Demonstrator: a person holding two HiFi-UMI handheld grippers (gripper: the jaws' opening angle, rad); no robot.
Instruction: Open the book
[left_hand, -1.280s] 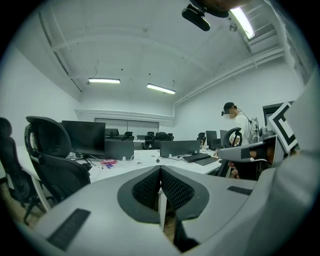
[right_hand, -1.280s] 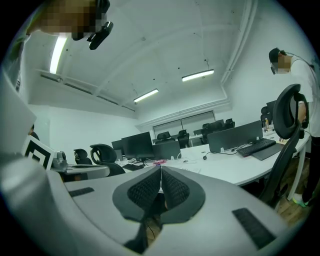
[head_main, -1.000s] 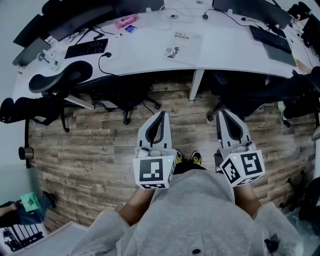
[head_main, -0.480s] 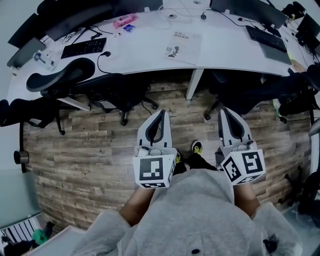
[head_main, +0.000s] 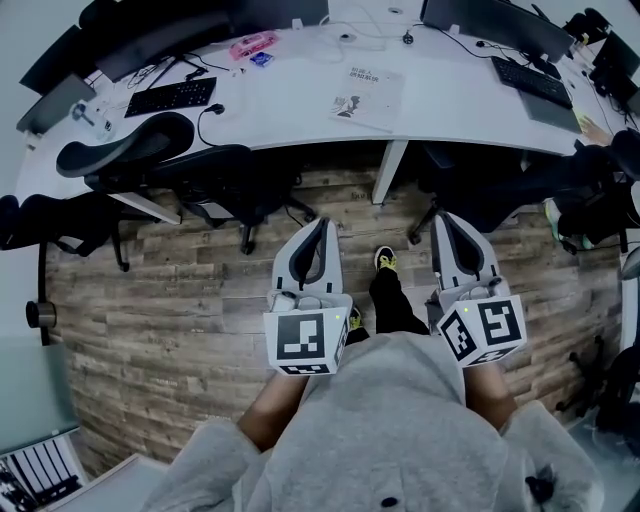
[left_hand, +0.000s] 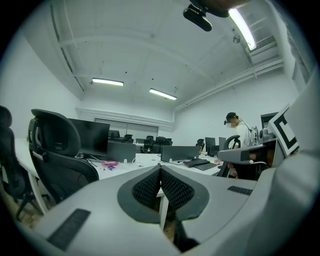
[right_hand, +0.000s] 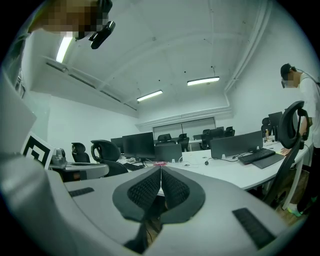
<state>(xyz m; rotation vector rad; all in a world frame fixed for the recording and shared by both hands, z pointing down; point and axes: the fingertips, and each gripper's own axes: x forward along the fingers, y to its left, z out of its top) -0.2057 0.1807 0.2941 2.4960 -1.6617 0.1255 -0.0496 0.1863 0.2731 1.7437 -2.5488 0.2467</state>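
Note:
A white book (head_main: 367, 97) with a printed cover lies closed on the long white desk (head_main: 300, 110), near its front edge at the middle. My left gripper (head_main: 324, 226) is shut with nothing between its jaws, held over the wood floor well short of the desk. My right gripper (head_main: 443, 220) is shut too, beside it at the same height. In the left gripper view the left gripper (left_hand: 160, 169) has its tips pressed together, pointing at the desk. The right gripper (right_hand: 160, 168) shows the same in the right gripper view.
Black office chairs (head_main: 150, 150) stand at the desk's left, another (head_main: 560, 175) at the right. Keyboards (head_main: 172, 96) and monitors (head_main: 500, 22) sit on the desk, with a pink item (head_main: 252, 44). A white desk leg (head_main: 390, 170) is straight ahead. A person (right_hand: 300, 100) stands at the right.
The desk and book have slid slightly nearer in the head view. One shoe has stepped forward between the grippers. Both grippers keep their pose, shut.

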